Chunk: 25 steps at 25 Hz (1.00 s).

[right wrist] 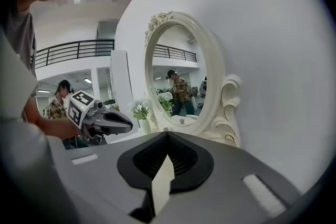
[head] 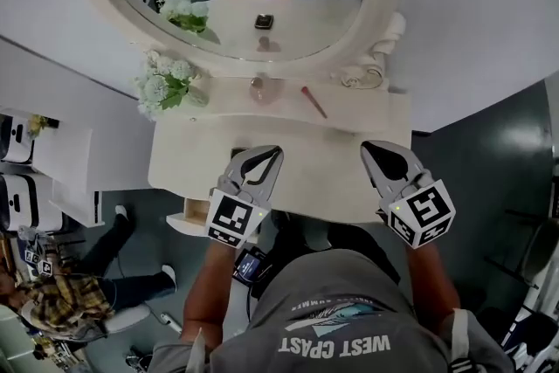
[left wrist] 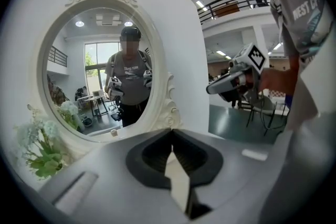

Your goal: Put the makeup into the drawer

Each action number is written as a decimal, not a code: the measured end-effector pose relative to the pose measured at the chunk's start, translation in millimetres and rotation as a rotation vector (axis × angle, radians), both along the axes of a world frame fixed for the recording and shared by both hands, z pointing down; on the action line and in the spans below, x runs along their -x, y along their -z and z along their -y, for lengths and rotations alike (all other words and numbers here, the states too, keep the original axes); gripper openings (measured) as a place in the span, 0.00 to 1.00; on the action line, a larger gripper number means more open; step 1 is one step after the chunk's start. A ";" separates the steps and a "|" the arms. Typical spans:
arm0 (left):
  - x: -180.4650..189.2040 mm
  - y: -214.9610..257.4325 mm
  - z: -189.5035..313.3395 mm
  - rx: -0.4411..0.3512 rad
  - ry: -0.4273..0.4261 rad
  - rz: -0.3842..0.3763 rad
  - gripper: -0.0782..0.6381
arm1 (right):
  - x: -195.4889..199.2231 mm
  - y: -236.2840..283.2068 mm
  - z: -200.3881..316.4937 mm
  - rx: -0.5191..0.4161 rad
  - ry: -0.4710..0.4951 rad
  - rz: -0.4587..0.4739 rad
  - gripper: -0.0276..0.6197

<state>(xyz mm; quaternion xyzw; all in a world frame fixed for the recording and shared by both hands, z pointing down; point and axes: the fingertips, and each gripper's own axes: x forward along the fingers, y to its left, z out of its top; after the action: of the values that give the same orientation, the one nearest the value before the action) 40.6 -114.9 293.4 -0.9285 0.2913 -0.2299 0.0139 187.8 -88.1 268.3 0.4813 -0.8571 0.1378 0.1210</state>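
Both tools empty and clenched: L gripper (head: 266, 155) over front edge of cream vanity top (head: 201, 155), left of centre; R gripper (head: 373, 148) over front-right part, jaws pressed together on nothing. Makeup sitting at back edge near centre: small rounded clear-pink bottle (head: 259, 87), slim red stick (head: 314, 101) just right of it, not touching. Cream drawer (head: 194, 212) poking out under front-left corner, looks part open. Step, prob.: reach in for first pick. Spread jaws before arrival, come in low, pinch stick across its width w/ R, bottle by its body w/ L. Steer clear of white flower bunch (head: 162, 83) at back-left corner.
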 end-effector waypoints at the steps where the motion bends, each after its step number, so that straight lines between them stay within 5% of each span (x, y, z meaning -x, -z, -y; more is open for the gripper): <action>1: -5.8 -3.8 3.2 0.003 -0.011 0.004 0.11 | -5.3 -3.5 -0.4 0.007 -0.010 0.001 0.05; 15: -47.9 -82.2 62.1 0.030 -0.156 0.125 0.13 | -48.0 -61.8 -8.5 0.121 -0.138 -0.012 0.05; 25: -76.1 -143.6 93.1 0.028 -0.239 0.287 0.18 | -82.3 -97.3 -25.2 0.181 -0.206 -0.002 0.05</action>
<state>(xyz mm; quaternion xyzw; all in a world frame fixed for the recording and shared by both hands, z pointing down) 116.7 -208.1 437.0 -0.9142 0.1709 -0.3608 0.0697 270.2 -62.9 365.5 0.5540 -0.7872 0.2257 0.1498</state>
